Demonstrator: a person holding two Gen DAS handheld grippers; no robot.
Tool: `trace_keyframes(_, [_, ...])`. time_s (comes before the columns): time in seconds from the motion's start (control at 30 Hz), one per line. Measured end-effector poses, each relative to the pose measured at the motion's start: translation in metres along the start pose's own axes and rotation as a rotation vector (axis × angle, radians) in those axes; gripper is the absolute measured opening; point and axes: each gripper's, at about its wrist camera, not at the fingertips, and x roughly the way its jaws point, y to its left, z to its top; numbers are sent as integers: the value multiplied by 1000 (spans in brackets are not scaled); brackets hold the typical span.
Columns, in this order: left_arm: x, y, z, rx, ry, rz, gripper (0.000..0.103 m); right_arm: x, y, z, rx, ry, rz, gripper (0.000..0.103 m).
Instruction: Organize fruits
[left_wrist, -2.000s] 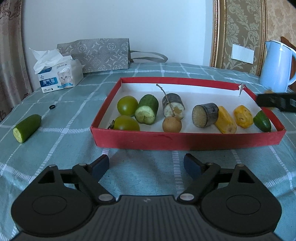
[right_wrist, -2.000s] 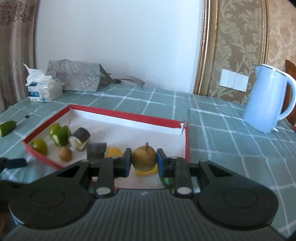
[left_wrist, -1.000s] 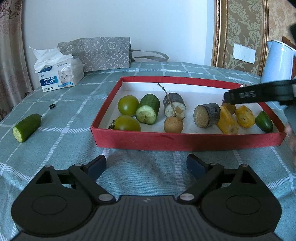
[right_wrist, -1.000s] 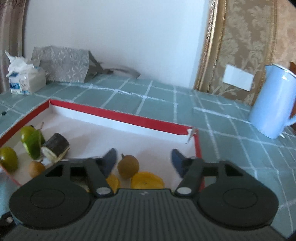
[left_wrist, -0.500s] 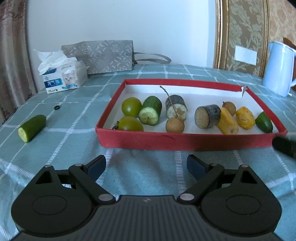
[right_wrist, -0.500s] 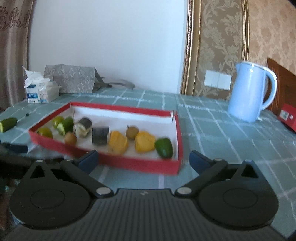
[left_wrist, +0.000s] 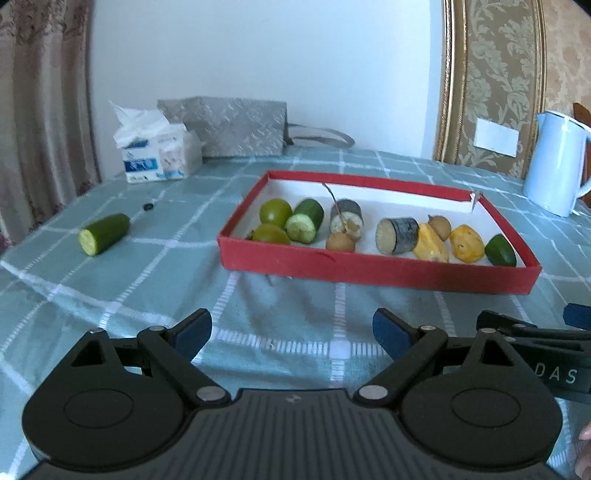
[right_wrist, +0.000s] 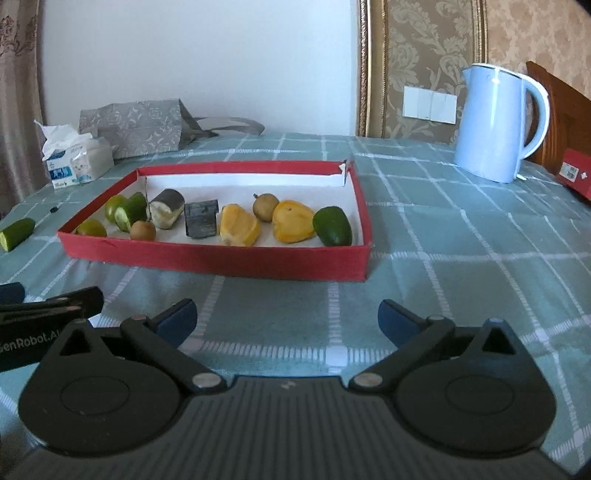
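On the green checked tablecloth (left_wrist: 147, 280) my left gripper (left_wrist: 291, 330) and right gripper (right_wrist: 286, 319) hang spread and empty before the red tray (right_wrist: 221, 258) of fruit, so the stray cucumber piece (left_wrist: 103, 233), lying well left, may roll if nudged.

Woven checked cloth (right_wrist: 443, 236), matt, covers the surface. Tray (right_wrist: 221, 254): red card walls, white paper lining. Kettle (right_wrist: 495, 122): smooth, glossy pale-blue plastic. Tissue pack (left_wrist: 159, 155): crinkled glossy film (soft paper protruding). Gripper housings: matt black ribbed plastic, bare metal pivot pins. Cucumber piece (left_wrist: 103, 233): waxy skin, moist cut face.
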Motion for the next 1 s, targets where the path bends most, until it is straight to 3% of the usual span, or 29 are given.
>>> trace_keyframes(0.2, [-12, 1, 6, -39, -22, -18, 95, -6, -6, 0, 43, -30, -54, 103])
trace_keyframes(0.37, [-19, -9, 5, 17, -45, -8, 95, -4, -9, 1, 60, -23, -56, 103])
trace_keyframes(1.0, [-28, -18, 6, 84, -113, 43, 95, -1, 3, 6, 35, -38, -77, 103])
